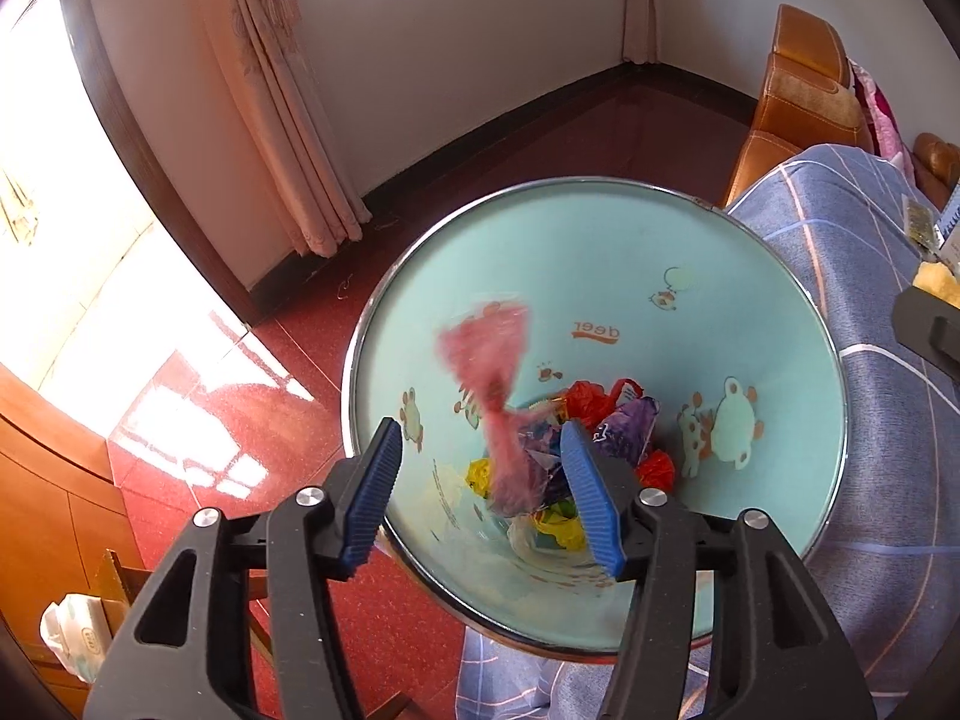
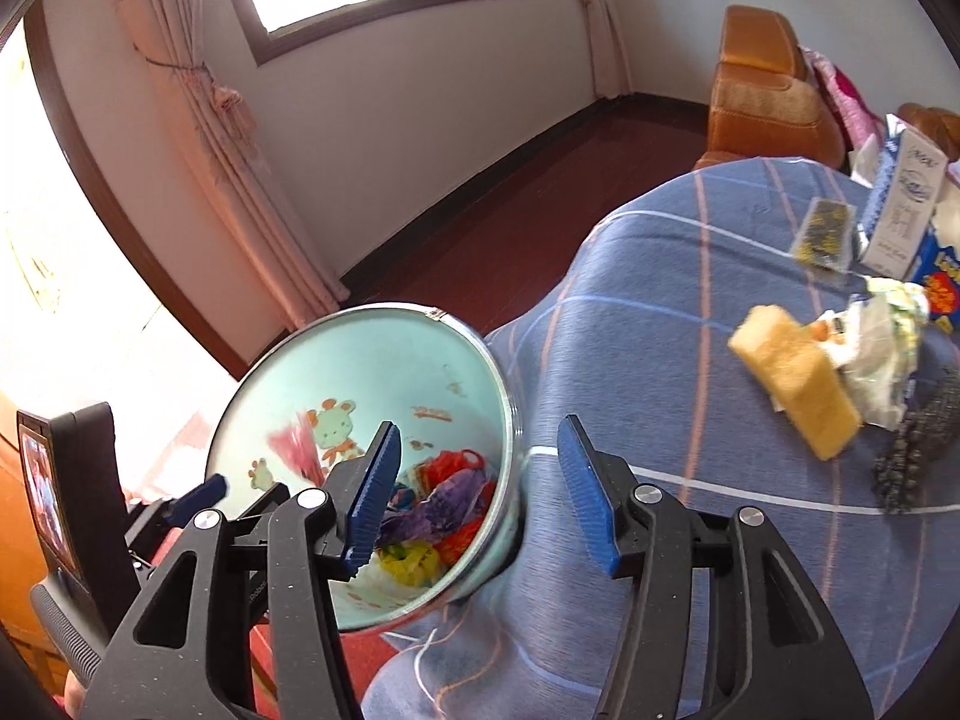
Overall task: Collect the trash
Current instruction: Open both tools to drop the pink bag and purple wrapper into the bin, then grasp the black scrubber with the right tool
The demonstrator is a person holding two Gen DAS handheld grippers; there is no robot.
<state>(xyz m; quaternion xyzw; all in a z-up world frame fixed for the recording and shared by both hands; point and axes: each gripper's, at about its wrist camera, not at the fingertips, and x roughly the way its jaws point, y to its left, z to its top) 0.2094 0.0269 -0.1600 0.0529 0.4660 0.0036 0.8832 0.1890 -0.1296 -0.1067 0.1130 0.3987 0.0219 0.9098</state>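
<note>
Pink wrapper point(image 1: 495, 402) is blurred, in mid-air inside the mouth of the light blue bin point(image 1: 750, 312), above the pile of trash point(image 1: 606, 420) at the bottom: red, purple and yellow bags and wrappers. Left gripper point(image 1: 480, 492) sits over the bin opening, jaws spread, nothing between them; wrapper is beyond the fingertips, not touching them. Bin has a metal rim and cartoon animals, stands on the red floor point(image 1: 240, 420) touching the blue checked cloth on the tabletop point(image 2: 690, 276). Right gripper point(image 2: 480, 492) hangs over the bin's edge and the cloth, jaws spread, holding nothing. On the tabletop, well apart from the bin: yellow sponge point(image 2: 798, 384), crumpled white paper point(image 2: 876, 354), dark scrubber point(image 2: 918, 450), milk carton point(image 2: 906, 210), small dark packet point(image 2: 825, 234). Pink curtain point(image 1: 282, 120) hangs by the wall.
</note>
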